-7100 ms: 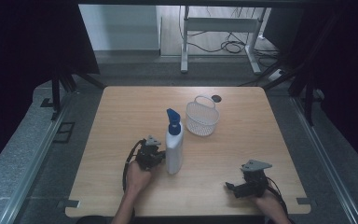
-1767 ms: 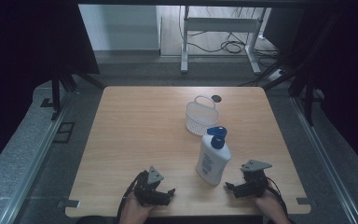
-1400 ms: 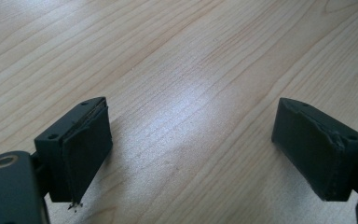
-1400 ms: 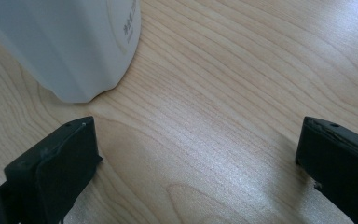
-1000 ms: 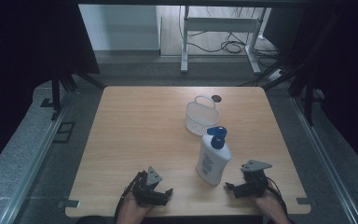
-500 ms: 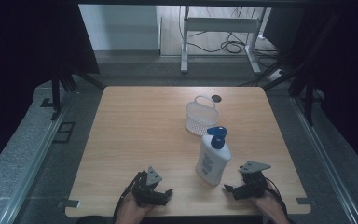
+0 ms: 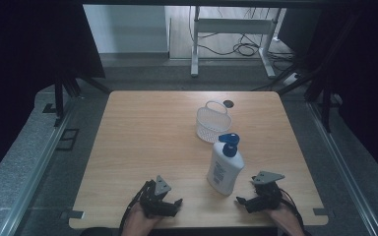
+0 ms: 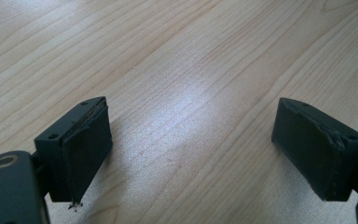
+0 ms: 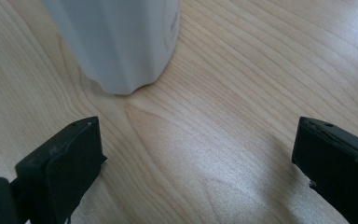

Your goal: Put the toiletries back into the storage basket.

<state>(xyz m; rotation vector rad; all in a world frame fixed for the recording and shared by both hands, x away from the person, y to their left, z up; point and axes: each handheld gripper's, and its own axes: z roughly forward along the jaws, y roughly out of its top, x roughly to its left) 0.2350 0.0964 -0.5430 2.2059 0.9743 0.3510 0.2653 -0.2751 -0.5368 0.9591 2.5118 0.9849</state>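
Note:
A white pump bottle (image 7: 225, 166) with a blue pump head stands upright on the wooden table (image 7: 142, 137), right of centre near the front. My right gripper (image 7: 244, 202) rests on the table just right of the bottle, open and empty; the right gripper view has the bottle's base (image 9: 116, 42) a short way ahead of its jaws, apart from them. At the front left my left gripper (image 7: 175, 205) lies on the table, open, with bare wood (image 8: 191, 116) between its jaws.
A small white mesh basket (image 7: 213, 122) with a handle stands behind the bottle. A dark round disc (image 7: 228, 103) lies near the table's far edge. Dark curtains flank the table, and a metal frame with cables stands on the floor beyond.
The bottle went from centre-left to right of centre, and the left gripper let it go and drew back to the front edge. Over the last second the right gripper shifted slightly toward the bottle.

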